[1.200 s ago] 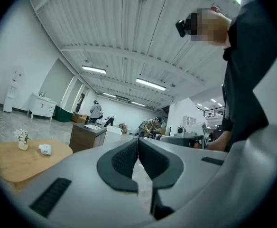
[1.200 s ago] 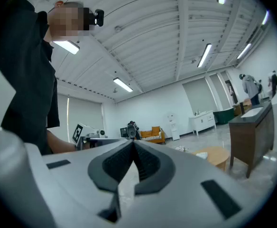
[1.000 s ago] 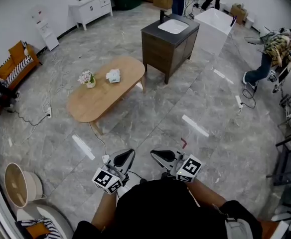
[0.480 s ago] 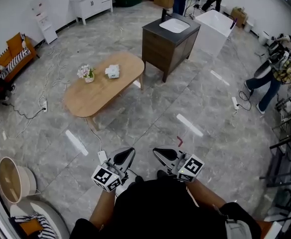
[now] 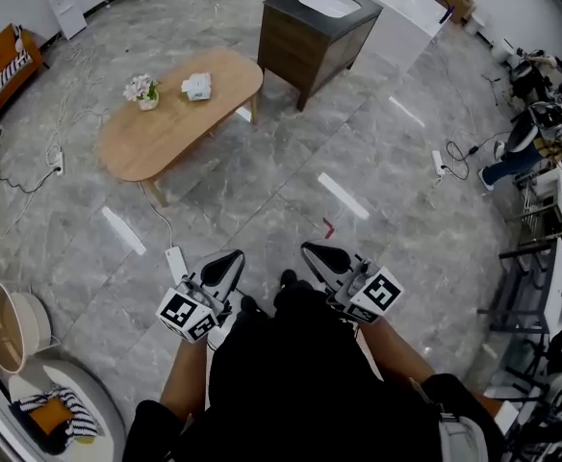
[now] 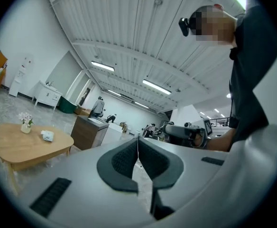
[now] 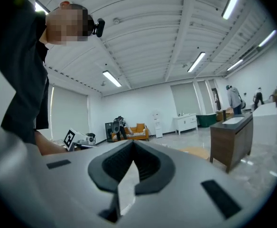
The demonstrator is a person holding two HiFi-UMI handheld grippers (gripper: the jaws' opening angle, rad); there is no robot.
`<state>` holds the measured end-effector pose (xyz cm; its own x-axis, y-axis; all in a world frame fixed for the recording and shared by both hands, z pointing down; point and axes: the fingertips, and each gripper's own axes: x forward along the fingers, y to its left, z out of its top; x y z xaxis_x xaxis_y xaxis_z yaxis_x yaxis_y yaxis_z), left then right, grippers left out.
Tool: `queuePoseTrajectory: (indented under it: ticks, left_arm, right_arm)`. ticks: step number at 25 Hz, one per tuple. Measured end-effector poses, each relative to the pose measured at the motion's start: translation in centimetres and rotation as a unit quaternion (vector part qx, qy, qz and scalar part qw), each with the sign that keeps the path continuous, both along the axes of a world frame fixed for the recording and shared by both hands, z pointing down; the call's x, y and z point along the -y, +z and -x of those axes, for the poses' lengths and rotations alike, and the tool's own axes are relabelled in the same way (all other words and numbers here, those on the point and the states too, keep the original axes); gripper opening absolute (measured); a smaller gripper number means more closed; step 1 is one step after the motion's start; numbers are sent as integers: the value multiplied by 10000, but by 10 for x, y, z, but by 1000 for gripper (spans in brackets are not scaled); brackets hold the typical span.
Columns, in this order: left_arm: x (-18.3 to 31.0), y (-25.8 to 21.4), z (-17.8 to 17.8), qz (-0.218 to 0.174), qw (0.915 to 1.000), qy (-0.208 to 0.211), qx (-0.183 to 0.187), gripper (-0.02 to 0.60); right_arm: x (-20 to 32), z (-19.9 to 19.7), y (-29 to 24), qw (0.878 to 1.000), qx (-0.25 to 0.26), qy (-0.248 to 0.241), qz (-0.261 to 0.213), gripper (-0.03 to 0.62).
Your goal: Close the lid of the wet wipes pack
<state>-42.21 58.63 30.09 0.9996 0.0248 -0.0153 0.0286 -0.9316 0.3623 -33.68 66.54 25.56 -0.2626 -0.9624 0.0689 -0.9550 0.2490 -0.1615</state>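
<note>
The wet wipes pack (image 5: 196, 86) lies on the oval wooden table (image 5: 141, 144), toward its far end and just beside a small pot of flowers (image 5: 142, 89); it shows as a small, pale, whitish block lying flat; from this far off its lid cannot be made out, so whether it stands open or closed I cannot tell; beyond the table a dark wooden washstand (image 5: 291, 46) with a white basin stands on the grey marbled floor (image 5: 262, 200). The pack is well apart from both grippers; the left gripper (image 5: 229, 258) and the right gripper (image 5: 315, 251) sit side by side low in the head view, close in front of the person's dark-clad body, pointing level over the floor; the left gripper's jaws are clenched, pad against pad, with nothing between them; the right gripper's jaws likewise meet at the tips and grasp nothing.
</note>
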Motion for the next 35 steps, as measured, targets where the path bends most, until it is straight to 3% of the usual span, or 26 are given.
queuePoseTrajectory:
  ticks: [9, 17, 21, 26, 30, 35]
  left_arm:
    - [39, 19, -31, 320, 9991, -150, 215, 15]
    - [72, 35, -117, 358, 9978, 22, 559, 15]
    - [93, 30, -168, 401, 9971, -12, 651, 15]
    - [121, 7, -221, 155, 9976, -215, 647, 15]
    - [144, 4, -244, 142, 9965, -473, 682, 15]
    - [176, 10, -258, 167, 9952, -669, 694, 15]
  right_arm:
    - [22, -58, 12, 9994, 350, 45, 74, 9]
    - [57, -137, 37, 9980, 609, 1, 142, 9]
    - [79, -181, 44, 9963, 790, -244, 222, 9]
    - [106, -232, 43, 9926, 907, -773, 221, 9]
    - [132, -271, 37, 9903, 1032, -924, 69, 9]
    - [167, -292, 41, 9901, 950, -1029, 91, 9]
